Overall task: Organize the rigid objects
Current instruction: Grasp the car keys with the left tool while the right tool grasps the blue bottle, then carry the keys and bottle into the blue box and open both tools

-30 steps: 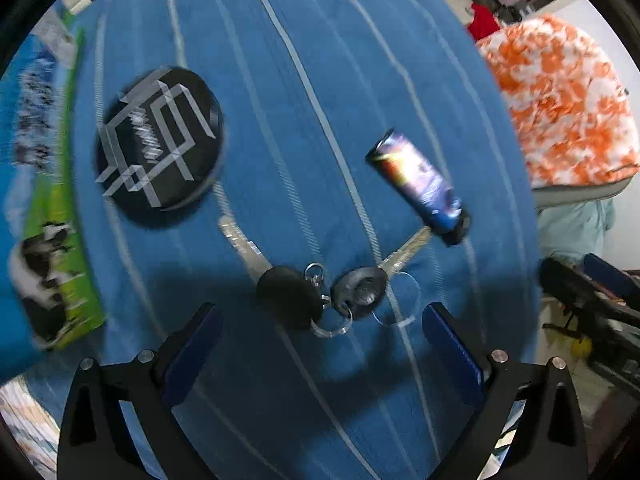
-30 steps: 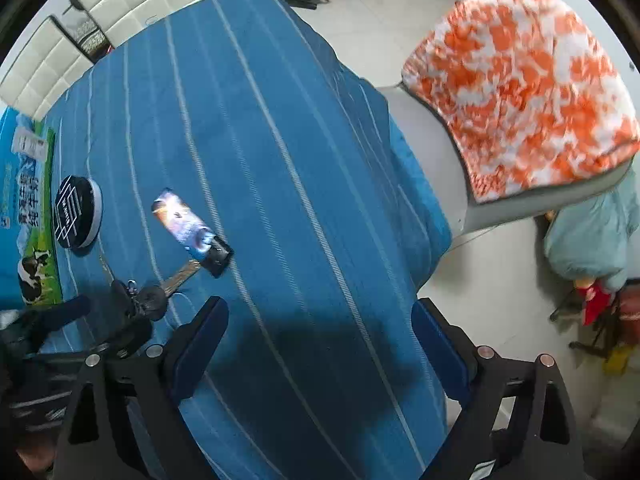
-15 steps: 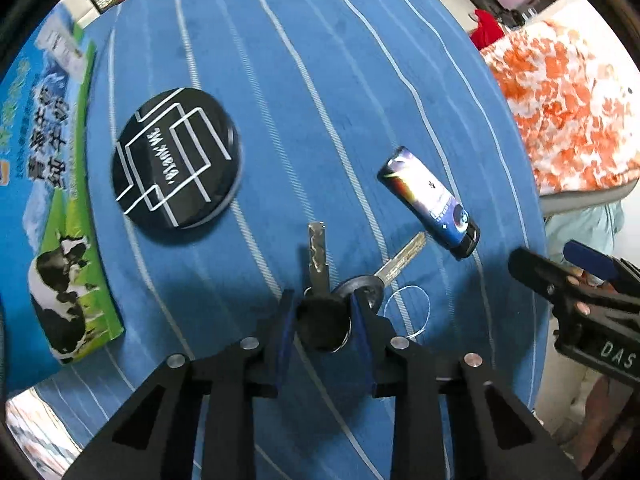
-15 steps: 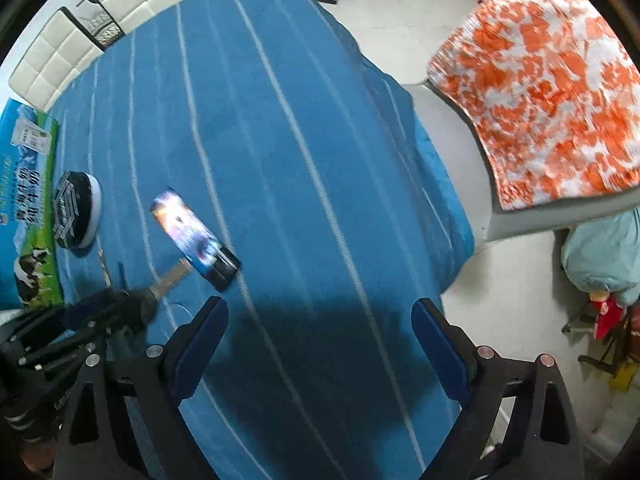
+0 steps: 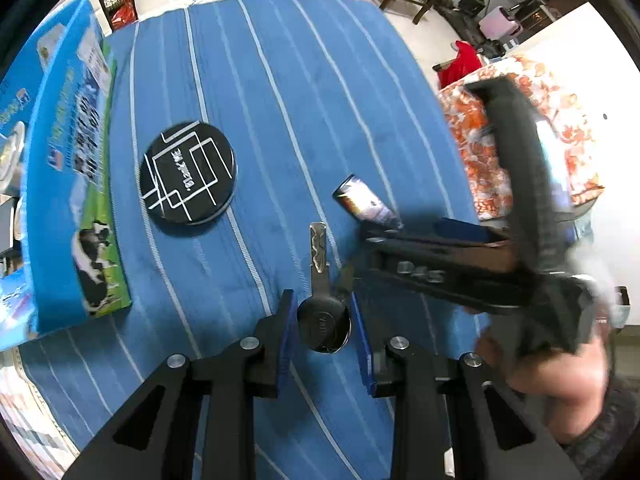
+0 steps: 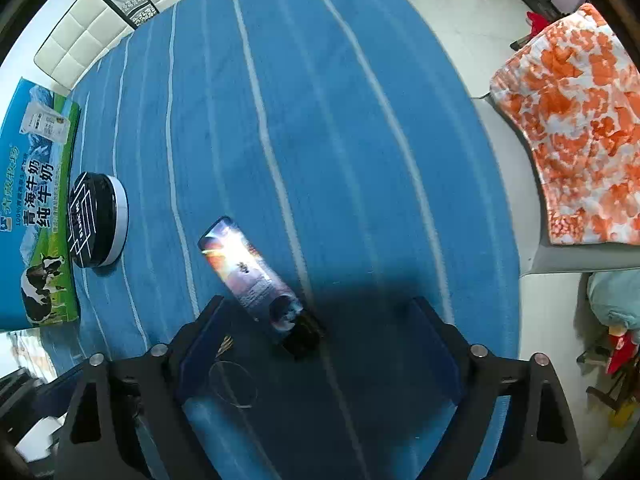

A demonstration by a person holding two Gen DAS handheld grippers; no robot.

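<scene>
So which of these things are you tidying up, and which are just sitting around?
Part of the job:
- key, pinched in the left gripper
- lighter, in front of the open right gripper
- round black tin

Just lying about:
- milk carton box
- orange patterned blanket
- white chairs

One key (image 5: pixel 320 280), one lighter (image 6: pixel 252 272), one tin (image 5: pixel 187 178)

Blue striped tablecloth (image 6: pixel 320 120), white tile floor (image 6: pixel 472 40), orange/white-covered chair (image 6: pixel 568 128) nr table.
</scene>
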